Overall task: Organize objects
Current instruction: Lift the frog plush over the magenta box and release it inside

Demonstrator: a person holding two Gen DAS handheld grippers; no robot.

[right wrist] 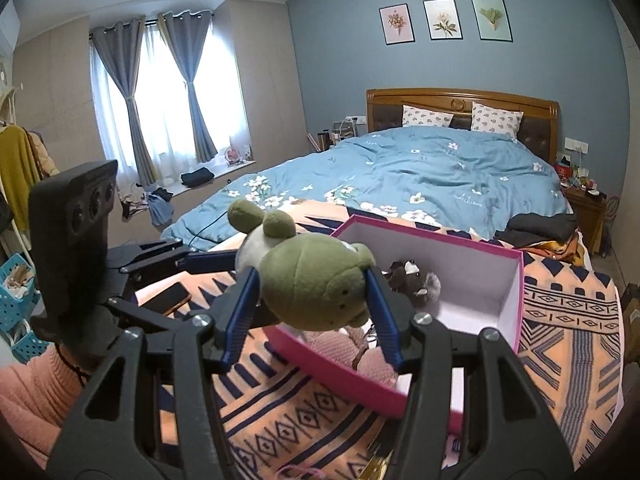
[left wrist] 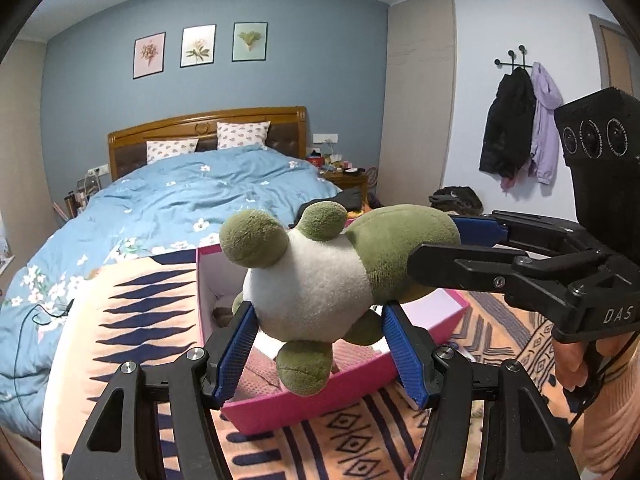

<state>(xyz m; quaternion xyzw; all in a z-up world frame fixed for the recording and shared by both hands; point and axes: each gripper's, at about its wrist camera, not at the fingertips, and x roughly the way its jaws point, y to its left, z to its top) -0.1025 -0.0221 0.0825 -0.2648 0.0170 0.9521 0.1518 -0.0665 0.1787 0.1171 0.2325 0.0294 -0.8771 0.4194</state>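
A green and white plush toy [left wrist: 312, 280] hangs above the near end of an open pink box [left wrist: 280, 404]. My left gripper [left wrist: 320, 344] is shut on its white belly, one blue pad on each side. My right gripper [left wrist: 436, 244] comes in from the right and is shut on the toy's green head. In the right wrist view the same green head [right wrist: 316, 288] sits clamped in my right gripper [right wrist: 310, 292], with the left gripper [right wrist: 224, 256] reaching in from the left. The pink box [right wrist: 440, 236] holds a small grey plush [right wrist: 416, 280] and something pink and knitted [right wrist: 332, 340].
The box rests on an orange and navy patterned blanket [right wrist: 560, 320] at the foot of a bed with a blue floral duvet [left wrist: 180, 200]. A dark phone [right wrist: 172, 298] lies on the blanket to the left. Dark clothes [right wrist: 540, 226] are piled at the bed's right edge.
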